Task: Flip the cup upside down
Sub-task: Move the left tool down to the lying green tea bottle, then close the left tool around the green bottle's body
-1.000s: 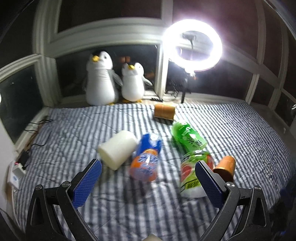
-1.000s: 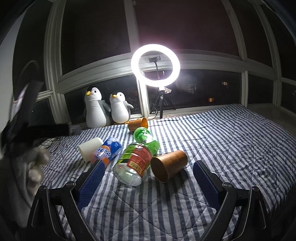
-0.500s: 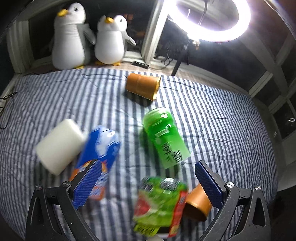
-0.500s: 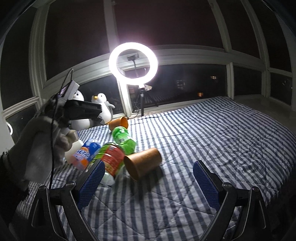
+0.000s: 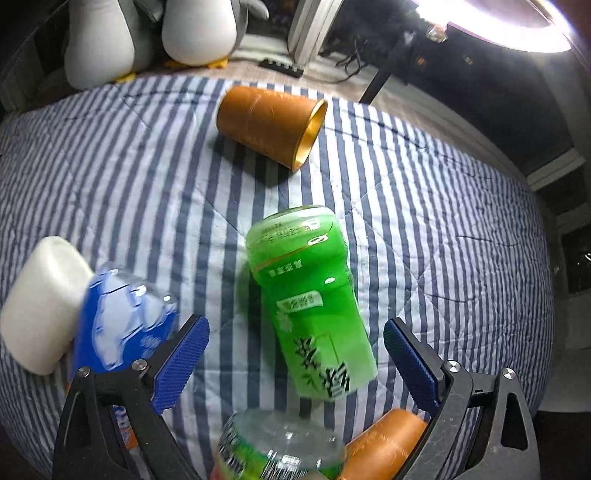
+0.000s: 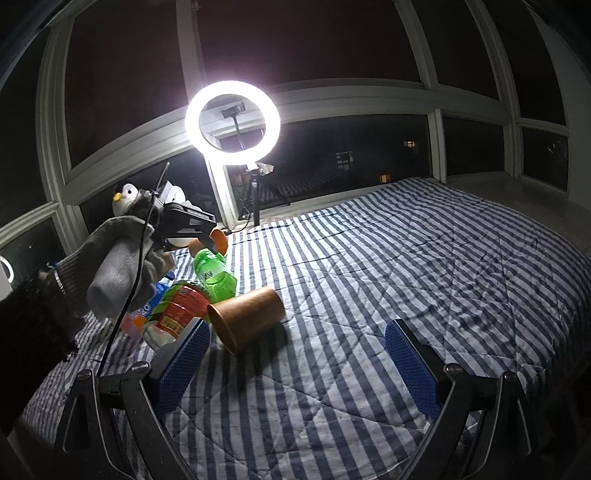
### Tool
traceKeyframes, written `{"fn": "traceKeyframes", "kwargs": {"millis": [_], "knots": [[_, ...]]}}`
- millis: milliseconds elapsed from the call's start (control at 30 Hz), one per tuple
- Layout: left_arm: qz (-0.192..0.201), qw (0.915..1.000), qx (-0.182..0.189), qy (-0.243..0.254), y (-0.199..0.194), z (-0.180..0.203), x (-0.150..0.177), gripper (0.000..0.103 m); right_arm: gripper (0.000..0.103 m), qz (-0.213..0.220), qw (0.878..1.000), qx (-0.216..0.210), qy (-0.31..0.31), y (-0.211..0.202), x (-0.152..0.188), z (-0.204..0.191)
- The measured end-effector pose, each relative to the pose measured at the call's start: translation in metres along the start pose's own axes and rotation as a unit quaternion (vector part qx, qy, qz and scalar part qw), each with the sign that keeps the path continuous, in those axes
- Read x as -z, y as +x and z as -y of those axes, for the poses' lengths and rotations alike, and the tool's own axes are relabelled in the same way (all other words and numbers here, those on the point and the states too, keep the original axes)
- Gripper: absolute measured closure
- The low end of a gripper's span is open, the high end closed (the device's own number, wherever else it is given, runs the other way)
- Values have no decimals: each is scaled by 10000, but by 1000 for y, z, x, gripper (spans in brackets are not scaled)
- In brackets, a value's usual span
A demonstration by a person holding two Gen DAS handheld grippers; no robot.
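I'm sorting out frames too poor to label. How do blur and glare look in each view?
Left wrist: blue bottle and white cup smeared by motion, far brown cup sharp. Right wrist: ring light blown out, near brown cup crisp, casting a dark shadow.

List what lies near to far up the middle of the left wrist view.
Clear bottle with a green-and-red label → green plastic bottle → brown paper cup on its side → white window frame post.
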State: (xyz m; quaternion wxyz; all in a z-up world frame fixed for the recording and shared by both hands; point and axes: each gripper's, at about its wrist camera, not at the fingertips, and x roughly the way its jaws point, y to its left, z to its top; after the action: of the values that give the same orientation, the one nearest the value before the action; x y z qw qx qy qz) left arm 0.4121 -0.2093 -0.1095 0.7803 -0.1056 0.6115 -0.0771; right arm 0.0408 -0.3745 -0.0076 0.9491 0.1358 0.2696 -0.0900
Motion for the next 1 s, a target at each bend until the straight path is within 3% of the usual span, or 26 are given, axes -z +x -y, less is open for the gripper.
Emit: {"fn": "traceKeyframes", "kwargs": {"millis": [400,567,733,1000], "knots": [[-632,9978,29,-179,57,8,-25,18,9,-88,9998,100,171,3,6,20],[-755,9968,178,-207,67,10,-35,34,9,-95,9997,127,188,3,7,23],[-626,9976,204,-228,67,12,-39,35,9,-75,9997,145,190,3,6,23],[-270,9985,459,-159,17,12,-40,35,9,-53,9997,164,176,1,4,22]]}}
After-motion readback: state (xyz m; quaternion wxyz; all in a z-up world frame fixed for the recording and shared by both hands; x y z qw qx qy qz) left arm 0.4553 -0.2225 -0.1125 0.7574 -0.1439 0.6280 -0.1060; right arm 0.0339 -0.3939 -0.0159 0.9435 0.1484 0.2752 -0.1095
